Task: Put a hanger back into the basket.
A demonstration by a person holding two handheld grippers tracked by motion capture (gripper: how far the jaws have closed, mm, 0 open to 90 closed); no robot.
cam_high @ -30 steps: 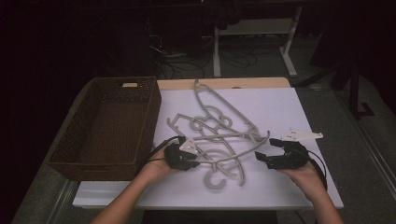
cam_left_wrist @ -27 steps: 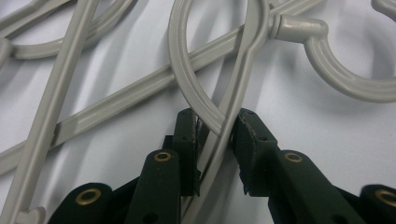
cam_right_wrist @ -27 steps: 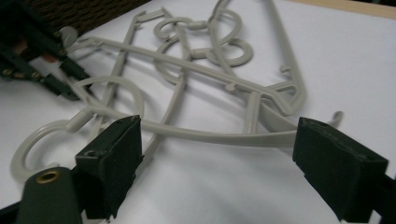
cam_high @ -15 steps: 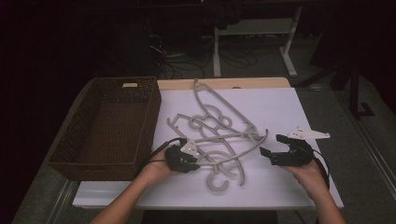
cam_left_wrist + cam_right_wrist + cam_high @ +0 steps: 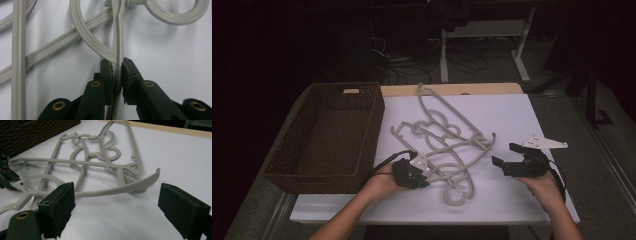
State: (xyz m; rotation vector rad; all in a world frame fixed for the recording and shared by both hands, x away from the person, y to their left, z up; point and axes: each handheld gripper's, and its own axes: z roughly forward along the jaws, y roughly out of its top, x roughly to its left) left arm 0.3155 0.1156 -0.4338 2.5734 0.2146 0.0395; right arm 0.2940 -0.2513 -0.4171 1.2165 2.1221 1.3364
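Note:
Several grey plastic hangers (image 5: pixel 447 142) lie tangled on the white tabletop (image 5: pixel 512 110). My left gripper (image 5: pixel 424 171) is at the pile's near left edge. In the left gripper view its jaws (image 5: pixel 119 65) have just been closing and now pinch a thin hanger bar (image 5: pixel 119 37) edge-on. My right gripper (image 5: pixel 506 154) hovers open just right of the pile. In the right gripper view its wide-apart jaws (image 5: pixel 116 203) face the curved end of a hanger arm (image 5: pixel 140 183), without touching it.
A dark woven basket (image 5: pixel 317 181) stands to the left of the hangers, its corner also at the top left (image 5: pixel 37 130) of the right gripper view. Beyond the table's wooden far edge (image 5: pixel 452 89) are desk legs and cables on a dark floor.
The left jaws have drawn together on the hanger bar. The right gripper has shifted slightly to the right. The hanger pile looks unmoved.

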